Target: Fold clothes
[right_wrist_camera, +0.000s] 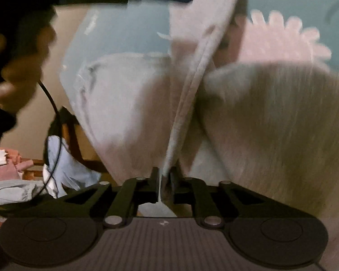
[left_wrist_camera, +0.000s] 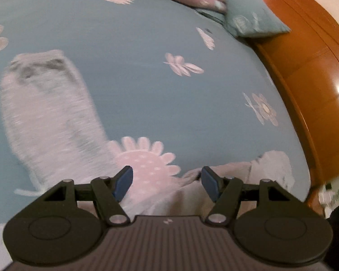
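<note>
I see a pale grey garment (left_wrist_camera: 49, 113) lying flat on the bed, far left. A cream garment (right_wrist_camera: 271, 124) is bunched up near, w/ its edge lifted.

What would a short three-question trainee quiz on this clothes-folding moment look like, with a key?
1. True or false: the fingers of the left gripper are clamped on cloth.
2. What is pinched in the right gripper? A) a white garment's folded edge B) a pillow corner C) a cable
3. Fill in: the long pale garment lies flat on the blue ____ bedsheet.

Key: 1 false, its fingers stand apart with nothing gripped. 2 A, the white garment runs down into the closed fingers. 3 flowered.
</note>
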Available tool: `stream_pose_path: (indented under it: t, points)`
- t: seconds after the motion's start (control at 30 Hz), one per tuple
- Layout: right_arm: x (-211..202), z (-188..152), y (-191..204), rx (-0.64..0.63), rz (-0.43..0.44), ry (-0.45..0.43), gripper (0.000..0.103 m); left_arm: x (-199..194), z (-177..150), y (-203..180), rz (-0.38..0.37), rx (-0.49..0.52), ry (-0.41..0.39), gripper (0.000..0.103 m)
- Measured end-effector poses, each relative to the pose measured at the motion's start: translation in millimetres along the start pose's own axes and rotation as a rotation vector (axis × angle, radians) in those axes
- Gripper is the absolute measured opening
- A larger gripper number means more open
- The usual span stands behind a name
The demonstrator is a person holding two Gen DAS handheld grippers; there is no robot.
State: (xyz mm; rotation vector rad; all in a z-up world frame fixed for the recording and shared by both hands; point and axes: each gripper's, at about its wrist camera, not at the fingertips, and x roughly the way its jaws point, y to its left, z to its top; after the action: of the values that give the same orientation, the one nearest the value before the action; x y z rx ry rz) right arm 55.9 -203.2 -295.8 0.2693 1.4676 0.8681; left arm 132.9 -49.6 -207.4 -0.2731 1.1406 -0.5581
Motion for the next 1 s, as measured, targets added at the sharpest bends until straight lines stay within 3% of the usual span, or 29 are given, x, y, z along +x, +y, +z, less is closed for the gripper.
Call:
stream_pose_path:
  t: [0.1,0.2,0.23,0.33,0.57,0.7,0.73,0.87,0.93,1.0]
  points:
    - [-21,-6,-4,0.034,0.002,-0.043,0.025,24,15,-12,-0.002,0.100,0.023,0.066]
    - [-48,-12,-7,0.080,0.006,-0.099,0.035,49,23,-28,0.057,0.290,0.050,0.066]
    - [-60,-16,-11,0.098,0.002,-0.114,0.036,57,24,-32,0.046,0.349,0.082,0.066]
    - [-90,-26,-24,0.145,-0.021,-0.145,0.037,80,26,-41,0.003,0.489,0.184,0.066]
    - [-117,-33,-40,0.143,-0.079,-0.190,0.037,121,21,-54,0.021,0.695,0.353,0.066]
    - [-121,-31,-45,0.140,-0.080,-0.220,0.037,126,16,-61,0.153,0.863,0.315,0.072]
    - [-123,-32,-46,0.141,-0.078,-0.226,0.037,124,17,-60,0.165,0.885,0.300,0.072]
    - [-123,-39,-52,0.156,-0.079,-0.232,0.038,106,43,-42,0.239,0.774,0.265,0.066]
    - [-125,-42,-54,0.166,-0.079,-0.235,0.038,94,52,-37,0.212,0.721,0.245,0.067]
    - [-126,-43,-56,0.171,-0.080,-0.236,0.038,87,56,-31,0.129,0.645,0.278,0.069]
